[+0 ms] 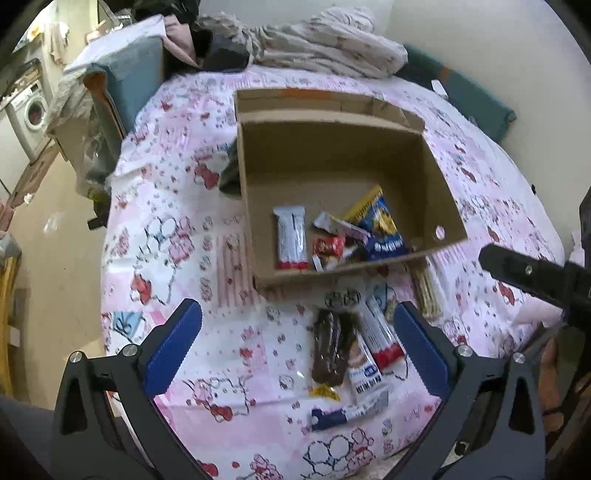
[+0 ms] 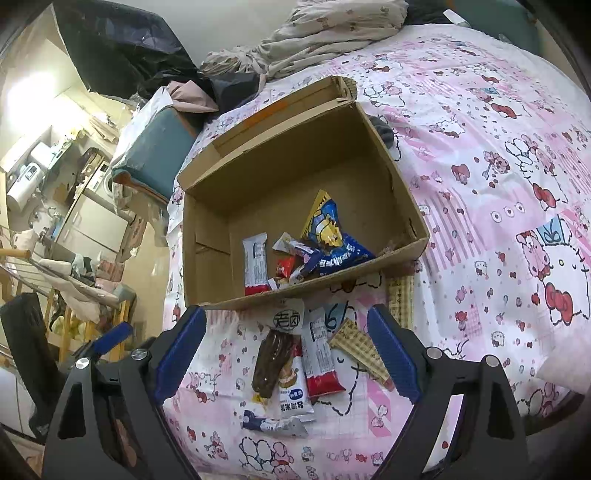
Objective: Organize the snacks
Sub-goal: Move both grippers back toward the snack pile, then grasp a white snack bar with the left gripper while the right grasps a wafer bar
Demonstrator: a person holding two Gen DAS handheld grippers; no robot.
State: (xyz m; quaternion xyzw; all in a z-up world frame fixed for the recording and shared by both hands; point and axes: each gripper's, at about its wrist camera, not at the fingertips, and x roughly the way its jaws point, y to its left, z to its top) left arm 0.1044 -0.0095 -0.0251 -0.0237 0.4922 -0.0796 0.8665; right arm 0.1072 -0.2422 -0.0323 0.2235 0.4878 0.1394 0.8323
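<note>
An open cardboard box [image 1: 436, 177] [image 2: 402, 192] sits on the pink patterned bed cover. It holds a white-and-red bar [image 1: 291, 236] [image 2: 255, 264], a blue-and-yellow bag [image 1: 380, 225] [image 2: 332, 240] and other small packets. In front of the box lie loose snacks: a brown chocolate bar [image 1: 330, 343] [image 2: 273, 360], a white-and-red bar [image 1: 380, 336] [image 2: 321, 362], a white pouch [image 1: 365, 376] [image 2: 293, 391], a small blue packet [image 1: 332, 417] [image 2: 273, 424] and a wafer pack [image 2: 360, 347]. My left gripper [image 1: 299, 347] is open above them. My right gripper [image 2: 288, 358] is open over the same pile.
A crumpled blanket [image 1: 325, 40] [image 2: 325, 33] and dark clothes lie behind the box. The bed edge drops to the floor at left, by a teal cushion [image 1: 125, 77] [image 2: 155, 155] and cluttered furniture. The right gripper's black arm [image 1: 532, 273] shows in the left wrist view.
</note>
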